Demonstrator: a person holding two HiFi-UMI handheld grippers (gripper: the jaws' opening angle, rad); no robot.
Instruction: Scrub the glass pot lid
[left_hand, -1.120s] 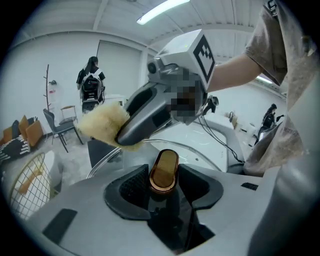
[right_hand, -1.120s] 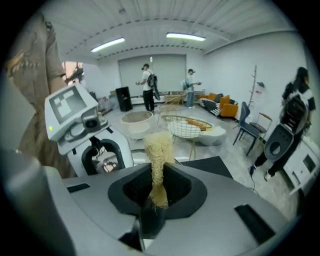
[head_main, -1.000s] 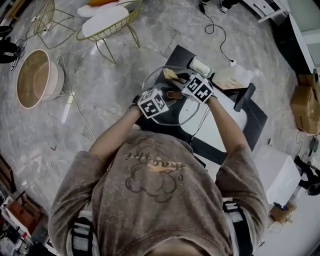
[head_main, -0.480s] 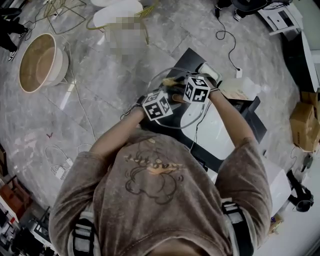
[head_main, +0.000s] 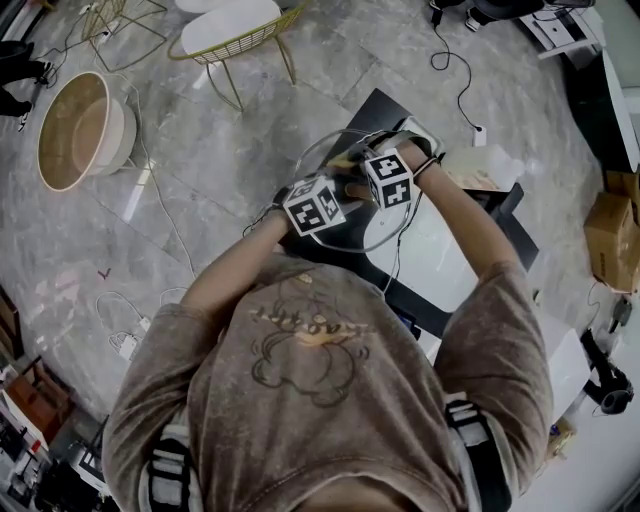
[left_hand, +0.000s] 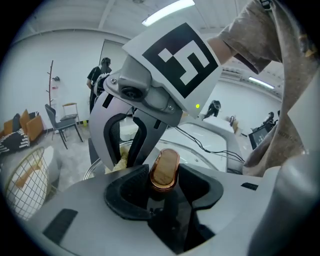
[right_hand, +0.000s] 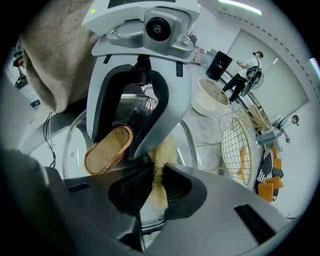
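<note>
Glass with a metal rim, the pot lid (head_main: 350, 235) is being held up in front of the person, over a white table (head_main: 425, 265). The left gripper (left_hand: 164, 176) is pinching the lid's wooden knob (left_hand: 165, 167) between its black pads, so it is carrying the lid from the centre. The right gripper (right_hand: 157, 184) is pointing steeply down just beside the knob, its jaws pressing together on a pale yellow fibrous scrubber (right_hand: 161, 159) whose frayed end is reaching toward the glass next to the knob. Both marker cubes are sitting close together above the lid's middle. Beyond the lid's far edge a gold wire chair (head_main: 230, 30) is standing on the grey stone floor (head_main: 200, 150), and well off to the lid's left a round tan basin (head_main: 75, 130) is resting on that floor
</note>
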